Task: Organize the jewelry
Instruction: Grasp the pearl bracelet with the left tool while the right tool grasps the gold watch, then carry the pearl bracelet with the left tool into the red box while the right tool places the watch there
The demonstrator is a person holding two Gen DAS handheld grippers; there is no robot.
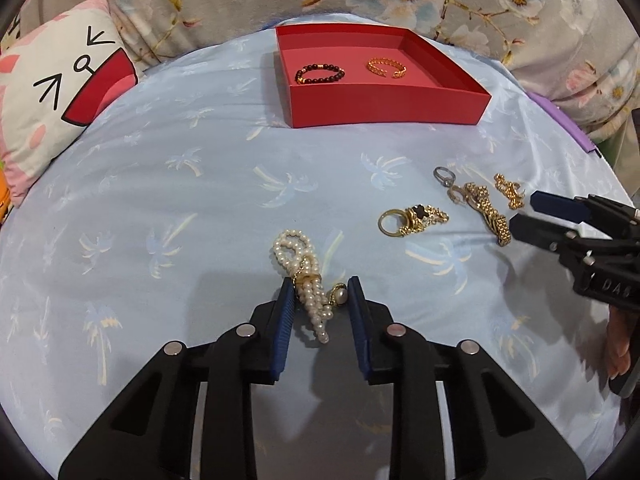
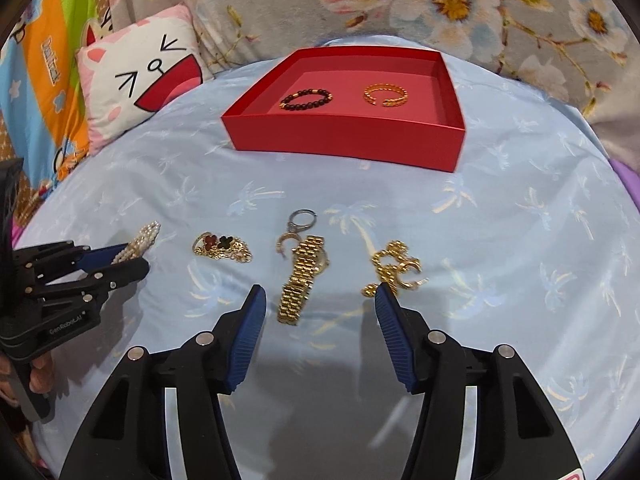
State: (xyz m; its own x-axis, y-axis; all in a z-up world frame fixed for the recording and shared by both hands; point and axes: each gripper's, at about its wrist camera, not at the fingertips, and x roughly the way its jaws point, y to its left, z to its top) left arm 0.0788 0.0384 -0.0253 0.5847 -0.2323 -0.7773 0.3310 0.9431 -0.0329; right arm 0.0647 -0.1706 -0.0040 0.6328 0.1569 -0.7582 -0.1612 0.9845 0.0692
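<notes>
Left gripper [image 1: 319, 294] straddles the pearl bracelet [image 1: 304, 280], which lies on the light blue palm-print bedspread [image 1: 160, 200]. The fingers stand narrow about the gathered strands; the left pad appears to touch the gold clasp, the right pad sits against a single loose pearl, but a full clamp cannot be confirmed. The bracelet's long axis runs roughly along the fingers, away from the camera, its looped end beyond the tips.

Right gripper [image 2: 318, 300] is half open and holds nothing. The gold watch [image 2: 303, 278] lies between its fingertips on the bedspread, band running lengthwise toward the camera, neither pad touching. A gold chain piece [image 2: 394, 268] rests just beside the right fingertip.

The red box [image 1: 384, 104] sits well beyond both, already containing a dark beaded bracelet [image 1: 319, 73] and a gold cuff bracelet [image 1: 386, 67].

Judgement: the left hand is nearer a completed pickup; transfer to the box follows.
</notes>
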